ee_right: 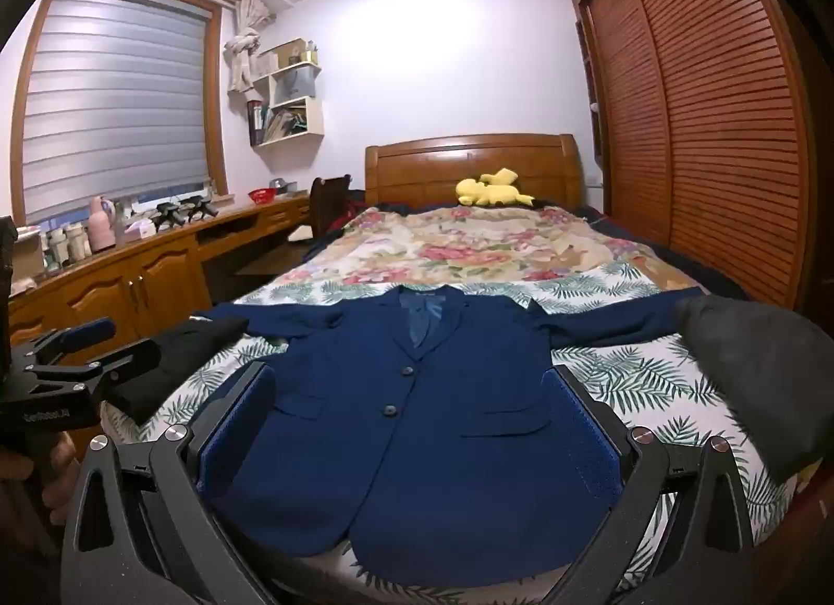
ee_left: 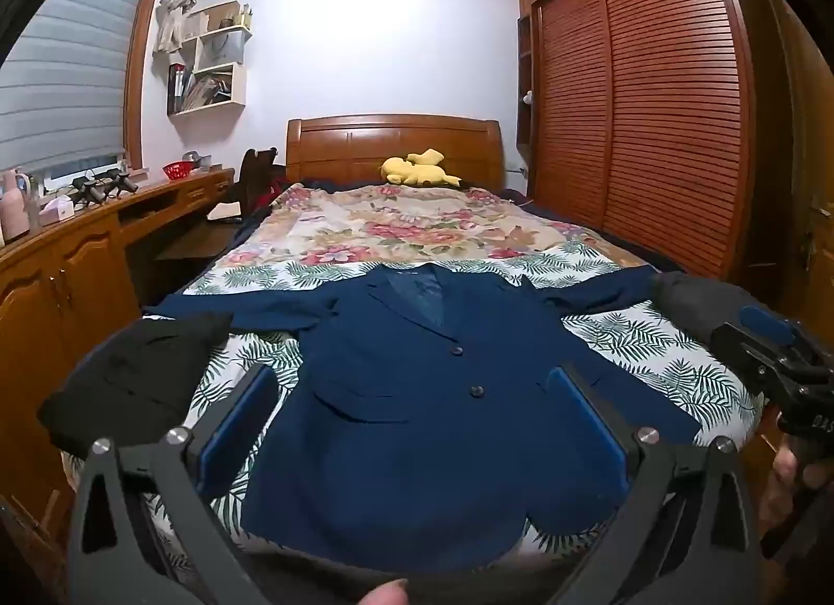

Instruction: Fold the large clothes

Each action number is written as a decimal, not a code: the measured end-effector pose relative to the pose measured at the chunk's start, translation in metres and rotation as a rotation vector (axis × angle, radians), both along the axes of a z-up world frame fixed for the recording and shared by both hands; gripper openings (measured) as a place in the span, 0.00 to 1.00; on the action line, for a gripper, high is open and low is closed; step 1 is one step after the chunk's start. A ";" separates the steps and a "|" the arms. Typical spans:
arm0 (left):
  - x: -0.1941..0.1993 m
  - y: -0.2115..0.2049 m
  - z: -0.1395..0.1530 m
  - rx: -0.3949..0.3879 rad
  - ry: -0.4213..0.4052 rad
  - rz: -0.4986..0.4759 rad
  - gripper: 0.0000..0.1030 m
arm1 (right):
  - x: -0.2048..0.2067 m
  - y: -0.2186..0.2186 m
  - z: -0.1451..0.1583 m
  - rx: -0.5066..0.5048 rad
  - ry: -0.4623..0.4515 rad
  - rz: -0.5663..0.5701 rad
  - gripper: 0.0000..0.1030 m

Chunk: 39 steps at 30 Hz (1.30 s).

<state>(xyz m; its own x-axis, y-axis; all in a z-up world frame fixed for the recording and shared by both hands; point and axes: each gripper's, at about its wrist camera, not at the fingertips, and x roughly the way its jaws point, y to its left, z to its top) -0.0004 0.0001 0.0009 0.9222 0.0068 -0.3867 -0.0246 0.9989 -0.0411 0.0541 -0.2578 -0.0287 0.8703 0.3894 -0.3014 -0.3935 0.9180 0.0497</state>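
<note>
Little legible here. My left gripper (ee_right: 78,344), seen from the right wrist view, carries small white lettering on its black body; I read it as "GenRobot.AI", though blurred. My right gripper (ee_left: 771,339), seen from the left wrist view, shows white letters starting "DAS", cut off. Nothing else is readable.

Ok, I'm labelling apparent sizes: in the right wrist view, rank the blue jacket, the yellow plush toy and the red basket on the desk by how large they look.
Largest to smallest, as they look:
1. blue jacket, much the biggest, but also nearest the camera
2. yellow plush toy
3. red basket
The toy and basket sit far back, so true sizes stay unsure.
</note>
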 end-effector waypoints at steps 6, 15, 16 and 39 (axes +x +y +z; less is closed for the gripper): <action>-0.005 -0.006 0.002 0.017 -0.025 0.003 1.00 | -0.001 0.001 0.000 0.002 -0.004 -0.001 1.00; -0.009 0.002 0.009 -0.001 -0.019 0.014 1.00 | 0.000 0.000 -0.001 0.007 -0.004 0.000 1.00; -0.007 0.001 0.002 -0.003 -0.021 0.013 1.00 | 0.000 0.000 -0.001 0.006 -0.003 0.000 1.00; -0.008 0.009 0.000 0.007 -0.022 0.021 1.00 | -0.002 0.000 -0.002 0.014 -0.004 0.002 1.00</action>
<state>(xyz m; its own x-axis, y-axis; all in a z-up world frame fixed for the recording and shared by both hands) -0.0086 0.0086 0.0010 0.9302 0.0293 -0.3660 -0.0451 0.9984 -0.0348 0.0526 -0.2583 -0.0303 0.8709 0.3948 -0.2926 -0.3952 0.9166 0.0606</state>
